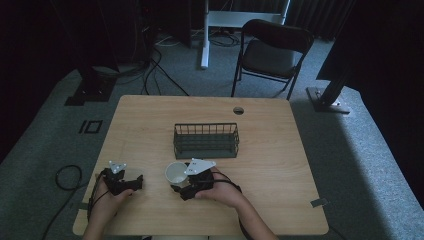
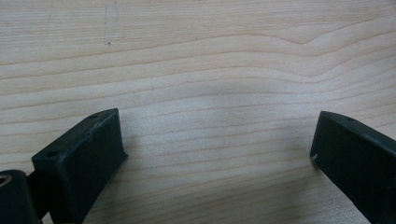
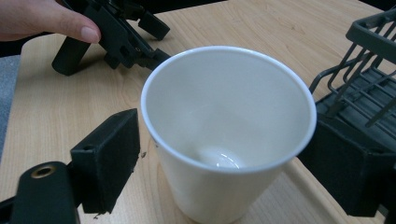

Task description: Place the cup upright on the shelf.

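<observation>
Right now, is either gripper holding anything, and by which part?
Nothing clamped: the right gripper straddles the white cup, jaws apart from its sides. The left gripper is open.

Looks like a lab or recording studio room, dimly lit. Grey carpet floor (image 1: 350, 150) with loose cables (image 1: 150, 70), black curtains (image 1: 50, 35) around, metal stand bases (image 1: 325, 97), a folding chair (image 1: 272, 52), and a lone wooden surface (image 1: 280, 150) set in the middle.

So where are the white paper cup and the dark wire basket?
White paper cup (image 3: 219, 126), right gripper view, on its inner wall.
Dark wire basket (image 1: 206, 149), high view, on its near wall.
</observation>
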The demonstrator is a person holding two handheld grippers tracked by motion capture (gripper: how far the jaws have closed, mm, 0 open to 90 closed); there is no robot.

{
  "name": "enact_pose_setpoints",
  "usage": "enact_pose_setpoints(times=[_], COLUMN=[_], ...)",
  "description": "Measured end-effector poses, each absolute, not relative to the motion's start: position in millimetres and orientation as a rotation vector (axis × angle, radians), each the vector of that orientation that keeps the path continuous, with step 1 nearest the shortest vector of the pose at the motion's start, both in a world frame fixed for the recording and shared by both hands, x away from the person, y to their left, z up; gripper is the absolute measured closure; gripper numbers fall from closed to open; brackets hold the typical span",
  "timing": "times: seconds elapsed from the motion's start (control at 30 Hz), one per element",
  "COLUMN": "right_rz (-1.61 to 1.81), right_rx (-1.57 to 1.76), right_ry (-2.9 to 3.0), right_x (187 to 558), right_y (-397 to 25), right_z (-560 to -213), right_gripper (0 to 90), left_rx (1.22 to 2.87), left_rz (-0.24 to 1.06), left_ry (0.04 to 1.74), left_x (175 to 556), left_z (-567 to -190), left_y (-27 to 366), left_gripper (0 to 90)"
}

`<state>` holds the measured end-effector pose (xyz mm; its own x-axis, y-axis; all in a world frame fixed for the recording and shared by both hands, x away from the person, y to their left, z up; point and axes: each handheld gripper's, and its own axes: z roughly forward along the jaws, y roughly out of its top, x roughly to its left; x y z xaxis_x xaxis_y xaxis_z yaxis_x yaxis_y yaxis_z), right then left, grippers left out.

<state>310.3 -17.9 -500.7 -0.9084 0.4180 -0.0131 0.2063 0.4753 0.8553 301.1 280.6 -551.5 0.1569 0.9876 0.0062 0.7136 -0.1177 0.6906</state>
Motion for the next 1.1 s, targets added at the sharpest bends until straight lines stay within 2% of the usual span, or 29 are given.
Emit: enact_pose_setpoints(times=[0.67, 1.1], right_rz=[1.436, 1.461], right_rx=[0.586, 0.6], right_ry=[2.48, 2.463], right_x=[313, 313], right_y=[-7, -8], right_z=[-500, -486], right_gripper=[18.7, 19.0], left_rx=[1.894, 1.894], left_rz=[0.653, 0.653], left_ry=[1.613, 1.613], left_x=[301, 301], left_z=[-552, -552], left_y=[281, 281], left_gripper=[3.0, 3.0])
